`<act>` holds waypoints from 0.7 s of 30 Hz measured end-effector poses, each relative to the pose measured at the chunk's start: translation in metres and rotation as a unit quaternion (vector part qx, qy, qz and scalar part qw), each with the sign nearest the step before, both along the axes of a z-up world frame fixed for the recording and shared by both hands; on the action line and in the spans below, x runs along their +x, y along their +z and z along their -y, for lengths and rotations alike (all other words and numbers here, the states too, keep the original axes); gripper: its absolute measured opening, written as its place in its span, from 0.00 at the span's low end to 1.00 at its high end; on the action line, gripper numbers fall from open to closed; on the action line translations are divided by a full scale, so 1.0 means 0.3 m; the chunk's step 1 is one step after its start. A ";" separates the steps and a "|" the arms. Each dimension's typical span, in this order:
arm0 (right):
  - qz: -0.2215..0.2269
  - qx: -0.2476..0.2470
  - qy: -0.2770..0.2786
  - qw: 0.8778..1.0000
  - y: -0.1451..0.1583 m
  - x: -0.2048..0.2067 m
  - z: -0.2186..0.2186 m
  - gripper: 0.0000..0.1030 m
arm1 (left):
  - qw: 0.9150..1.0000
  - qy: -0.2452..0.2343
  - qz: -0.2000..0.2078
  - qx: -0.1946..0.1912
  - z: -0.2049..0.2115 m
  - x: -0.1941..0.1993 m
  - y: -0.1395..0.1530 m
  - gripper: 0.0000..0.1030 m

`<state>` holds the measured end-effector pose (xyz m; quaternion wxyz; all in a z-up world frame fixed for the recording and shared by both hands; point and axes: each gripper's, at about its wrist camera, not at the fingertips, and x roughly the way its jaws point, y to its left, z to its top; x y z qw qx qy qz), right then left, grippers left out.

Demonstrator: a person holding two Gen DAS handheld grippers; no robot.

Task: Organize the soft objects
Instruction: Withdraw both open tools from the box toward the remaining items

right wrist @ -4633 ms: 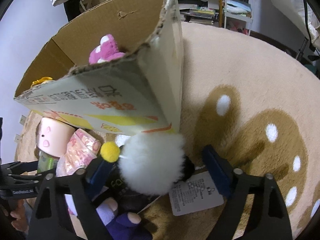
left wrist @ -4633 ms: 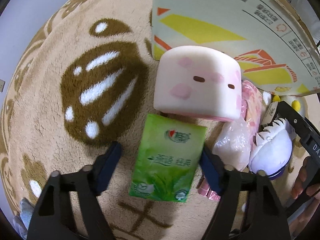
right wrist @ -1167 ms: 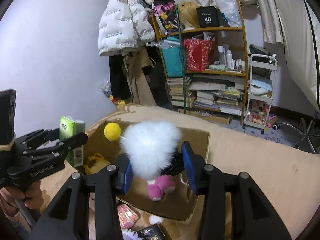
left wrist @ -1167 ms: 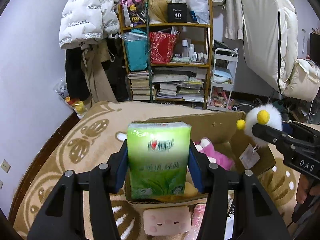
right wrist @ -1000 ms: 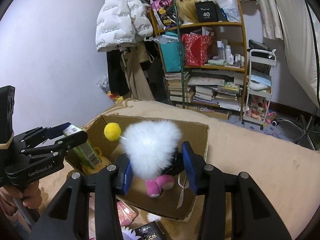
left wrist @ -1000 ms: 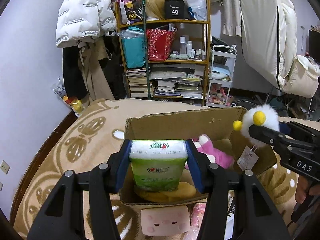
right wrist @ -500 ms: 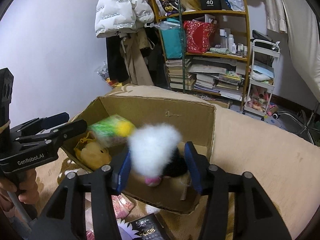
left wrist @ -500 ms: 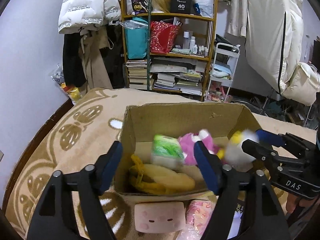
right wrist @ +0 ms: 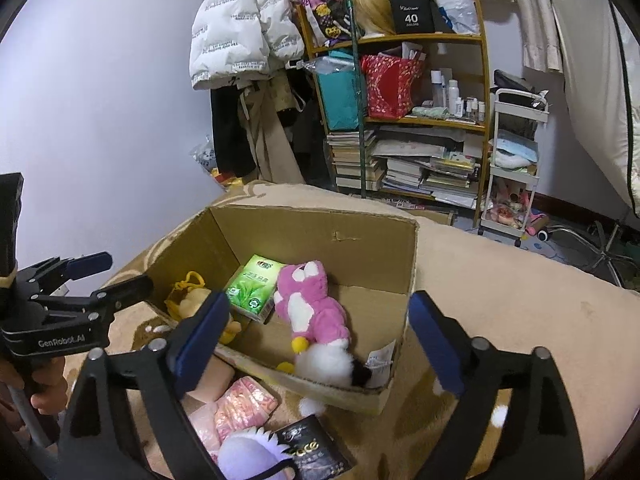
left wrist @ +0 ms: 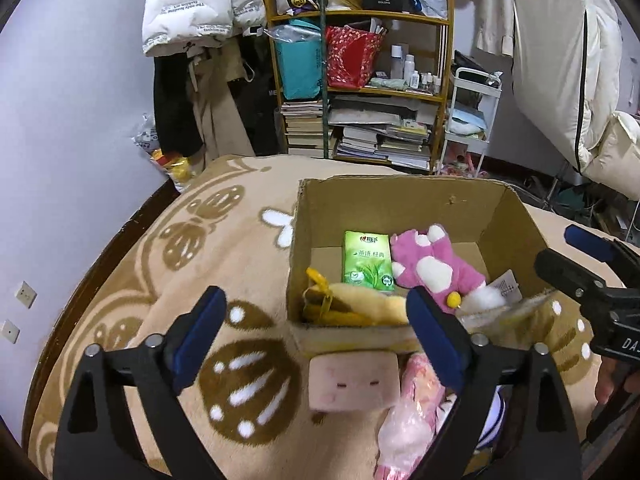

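Note:
An open cardboard box [left wrist: 400, 202] [right wrist: 312, 228] stands on the rug. Inside lie a green tissue pack [left wrist: 367, 261] [right wrist: 253, 283], a pink plush [left wrist: 432, 266] [right wrist: 310, 302], a yellow plush [left wrist: 352, 306] [right wrist: 190, 298] and a white fluffy toy with yellow balls [left wrist: 478, 300] [right wrist: 326, 364]. My left gripper [left wrist: 312, 332] [right wrist: 106, 274] is open and empty, above the box's near wall. My right gripper [right wrist: 316, 344] [left wrist: 572, 254] is open and empty, above the box's near right corner.
In front of the box on the tan patterned rug [left wrist: 192, 280] lie a pink square cushion with a face [left wrist: 354, 380], pink wrapped packs [right wrist: 244, 404], a purple plush [right wrist: 244, 456] and a black packet [right wrist: 312, 450]. A cluttered shelf [left wrist: 360, 80] stands behind.
Both grippers opened over the box. The tissue pack and the white fluffy toy dropped from them and now lie inside the box.

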<state>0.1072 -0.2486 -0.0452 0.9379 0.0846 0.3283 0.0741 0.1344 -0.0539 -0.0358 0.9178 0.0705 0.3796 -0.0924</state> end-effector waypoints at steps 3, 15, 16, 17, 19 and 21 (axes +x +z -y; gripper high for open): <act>0.003 0.001 -0.006 1.000 0.022 -0.038 -0.002 1.00 | 1.000 -0.002 -0.004 0.001 -0.013 -0.038 0.019 0.90; -0.013 -0.002 -0.028 1.000 0.049 -0.193 -0.016 1.00 | 0.999 -0.002 -0.035 -0.001 -0.064 -0.165 0.052 0.96; -0.015 -0.003 -0.029 0.999 0.048 -0.199 -0.017 1.00 | 0.999 -0.001 -0.038 -0.001 -0.069 -0.173 0.055 0.96; -0.017 -0.004 -0.029 0.999 0.047 -0.206 -0.018 1.00 | 0.999 0.000 -0.039 -0.001 -0.074 -0.180 0.057 0.96; -0.023 -0.004 -0.030 0.999 0.042 -0.219 -0.019 1.00 | 0.999 0.003 -0.048 0.004 -0.080 -0.188 0.057 0.96; -0.030 0.001 -0.032 0.999 0.036 -0.231 -0.020 1.00 | 0.998 0.006 -0.054 0.006 -0.085 -0.194 0.053 0.96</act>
